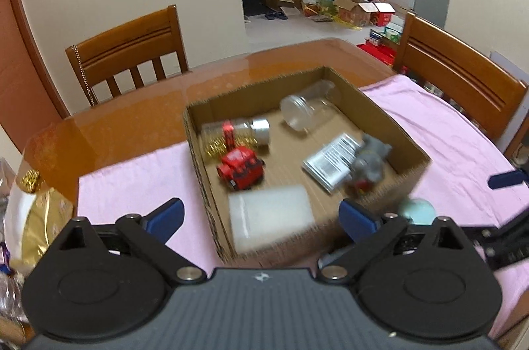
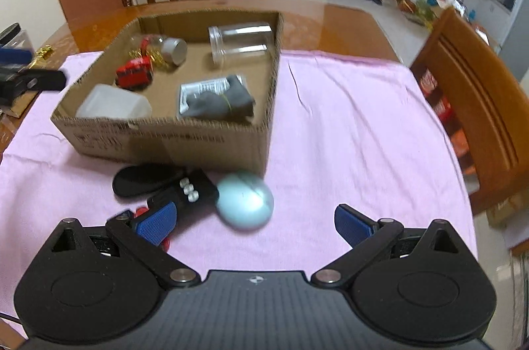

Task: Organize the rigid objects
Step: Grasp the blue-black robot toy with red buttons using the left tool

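An open cardboard box (image 1: 206, 181) (image 2: 165, 138) lies on a pink cloth. Inside it are a red toy truck (image 1: 241, 166) (image 2: 134, 74), a jar with a silver lid (image 1: 244, 132), a clear jar (image 1: 305, 112) (image 2: 241, 42), a white plastic tub (image 1: 269, 222) (image 2: 112, 105), a silver packet (image 1: 330, 160) and a grey bundle (image 2: 218, 103). My left gripper (image 1: 261, 217) hangs open over the box's near end, above the tub. My right gripper (image 2: 254, 222) is open just in front of the box. A pale blue rounded object (image 2: 246, 201) (image 1: 416, 211) rests between its fingers, nearer the left one. A black gadget (image 2: 185, 184) lies beside it.
The pink cloth (image 2: 347, 135) covers the near part of a glossy wooden table (image 1: 132, 125). Wooden chairs stand at the far side (image 1: 129, 56) and at the right (image 2: 479, 105). A gold plate (image 1: 36, 217) and clutter sit at the table's left edge.
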### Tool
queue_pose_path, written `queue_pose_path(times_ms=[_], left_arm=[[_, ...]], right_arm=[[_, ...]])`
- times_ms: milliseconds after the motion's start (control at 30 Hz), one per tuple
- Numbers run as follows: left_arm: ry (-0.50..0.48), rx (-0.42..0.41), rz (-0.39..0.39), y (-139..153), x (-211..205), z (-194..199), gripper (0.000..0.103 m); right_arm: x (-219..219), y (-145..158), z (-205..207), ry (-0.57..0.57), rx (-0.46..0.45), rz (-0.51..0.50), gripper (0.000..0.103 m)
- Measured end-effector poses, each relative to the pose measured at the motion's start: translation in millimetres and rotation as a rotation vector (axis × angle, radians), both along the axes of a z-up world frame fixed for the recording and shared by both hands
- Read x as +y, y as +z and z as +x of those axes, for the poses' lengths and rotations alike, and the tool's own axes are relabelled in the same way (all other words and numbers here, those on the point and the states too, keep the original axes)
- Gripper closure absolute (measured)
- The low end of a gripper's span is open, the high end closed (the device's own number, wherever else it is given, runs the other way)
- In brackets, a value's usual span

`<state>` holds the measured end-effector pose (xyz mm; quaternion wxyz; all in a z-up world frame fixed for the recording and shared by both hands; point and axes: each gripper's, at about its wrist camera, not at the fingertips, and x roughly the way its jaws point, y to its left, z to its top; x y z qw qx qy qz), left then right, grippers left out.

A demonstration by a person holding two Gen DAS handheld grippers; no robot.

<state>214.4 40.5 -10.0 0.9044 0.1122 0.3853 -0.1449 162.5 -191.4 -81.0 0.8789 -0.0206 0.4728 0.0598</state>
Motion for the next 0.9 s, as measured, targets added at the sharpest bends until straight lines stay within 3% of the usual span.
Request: queue_pose_path(times_ms=[300,633,700,800,900], left_arm=[[-0.092,0.098,-0.044,-28.9,-16.5,-34.3,0.003],[-0.193,0.159,0.033,-71.1,-62.4,-55.5,0.003],[-0.212,0.154,0.044,-79.4,-70.3,-56.2,0.006],[-0.263,0.172,0.070,-90.9,-80.6,-55.4,0.025],[-0.280,0.187,0.090,-99.6,-85.4,-52.6,0.028]], right_arm=[[-3.5,-24.5,-15.5,-0.032,0.043,-0.055,0.000],[-13.5,-62.5,-16.6,0.144,0.103,-0.063,0.000],[-15.3,-69.3,-17.2,0.182,0.116,-0.061,0.000],[-16.8,-74.1,-19.2,0.228,0.124,-0.049,0.000],[-16.7,-76.6,-21.1,0.258,0.122,-0.053,0.000]])
